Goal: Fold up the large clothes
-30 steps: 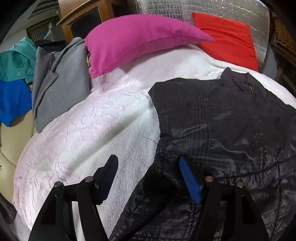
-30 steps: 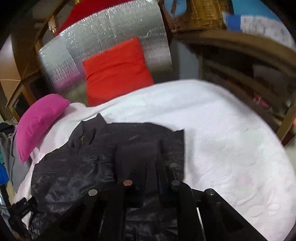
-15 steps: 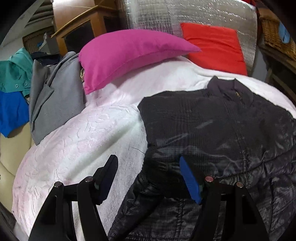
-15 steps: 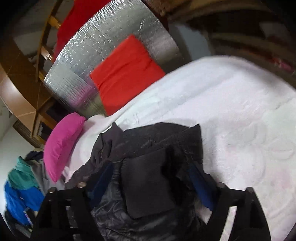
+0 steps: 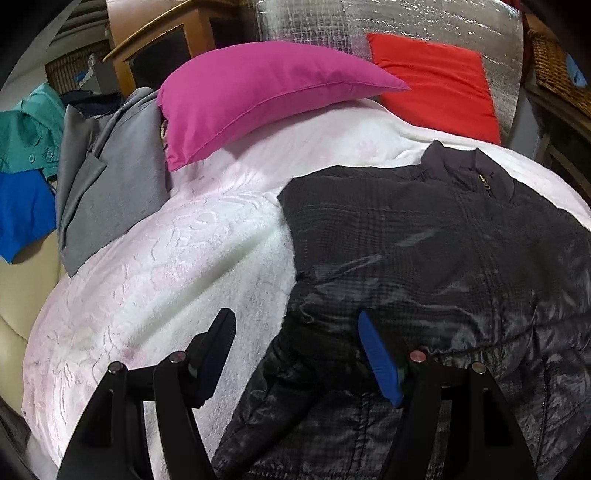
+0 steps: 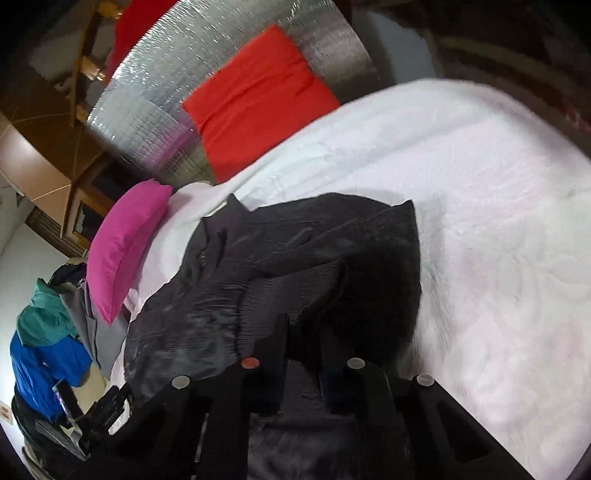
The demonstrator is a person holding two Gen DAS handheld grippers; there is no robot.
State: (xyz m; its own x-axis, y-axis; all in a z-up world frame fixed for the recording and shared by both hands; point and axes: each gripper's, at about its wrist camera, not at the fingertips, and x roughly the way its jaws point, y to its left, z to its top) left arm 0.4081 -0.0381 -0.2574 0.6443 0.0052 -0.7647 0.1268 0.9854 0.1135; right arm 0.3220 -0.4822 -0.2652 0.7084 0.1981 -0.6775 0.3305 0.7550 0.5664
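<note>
Your left claw [image 5: 295,354] is spread wide, pinching nothing; its blue-padded finger hangs over the near edge of the jacket [image 5: 424,266], the other over bare blanket [image 5: 177,266]. Judgement: you are straddling the jacket's left edge, ready to take that side for a fold.

Your right claw [image 6: 303,354] is pressed together on a flap of the jacket [image 6: 295,258], apparently a sleeve. The flap is lifted and doubled toward the body, which suggests the right side is being folded inward.

Count, near to far from the claws:
- one dark jacket, front up, collar pointing away, directly ahead of both
- one white blanket beneath it
- beyond the left claw to its left, a pile of clothes [image 5: 107,177]: grey, teal, blue
- one pink pillow [image 5: 266,96]
- farthest, one red cushion [image 5: 436,81] against a silver padded backing [image 5: 332,22]
</note>
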